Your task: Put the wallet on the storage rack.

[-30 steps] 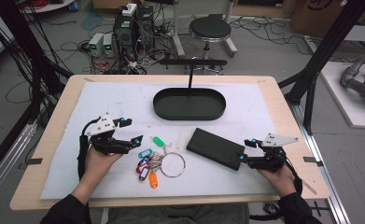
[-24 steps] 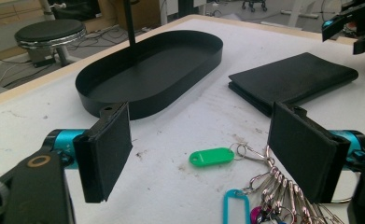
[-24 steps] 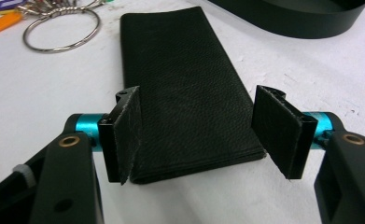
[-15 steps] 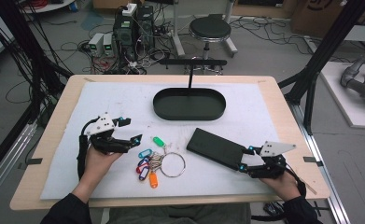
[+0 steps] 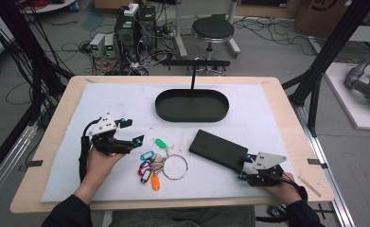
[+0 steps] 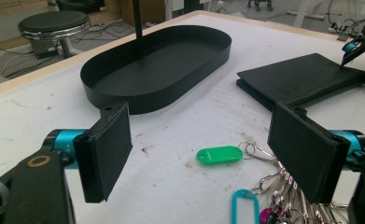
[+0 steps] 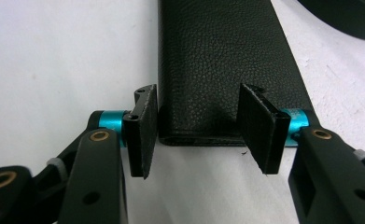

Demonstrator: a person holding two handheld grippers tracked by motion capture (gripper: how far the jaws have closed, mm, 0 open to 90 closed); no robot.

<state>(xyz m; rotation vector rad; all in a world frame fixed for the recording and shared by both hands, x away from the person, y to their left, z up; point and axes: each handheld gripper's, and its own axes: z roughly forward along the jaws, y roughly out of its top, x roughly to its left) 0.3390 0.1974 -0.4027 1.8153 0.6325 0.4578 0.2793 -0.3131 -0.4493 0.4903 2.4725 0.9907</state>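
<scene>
A wooden surface (image 5: 286,123) covered by a white mat sits in a workshop strewn with cables, with a black stool (image 5: 212,29) and stacked electronics on the floor beyond. Nearest the camera, a person's two forearms in dark sleeves enter from the bottom edge, each hand holding a set of tongs. The right tongs (image 5: 242,166) lie low at the near right, and their jaws have just been closing around the near end of a black leather wallet (image 5: 219,149); in the right gripper view the wallet's (image 7: 217,60) corner sits between the two pads, the left pad touching or nearly touching its edge while the right pad overlaps its top face, and a firm grasp cannot be confirmed. The wallet lies flat and angled on the mat, right of centre. The left tongs (image 5: 134,133) hover at the near left, jaws spread wide and holding nothing, as the left gripper view (image 6: 199,154) shows. Just beside them lies a bunch of keys (image 5: 160,163) on a ring with green, blue, pink and orange tags. Farther back, at the middle of the mat, stands an oval black tray (image 5: 192,115) with an upright post, well apart from the wallet.
</scene>
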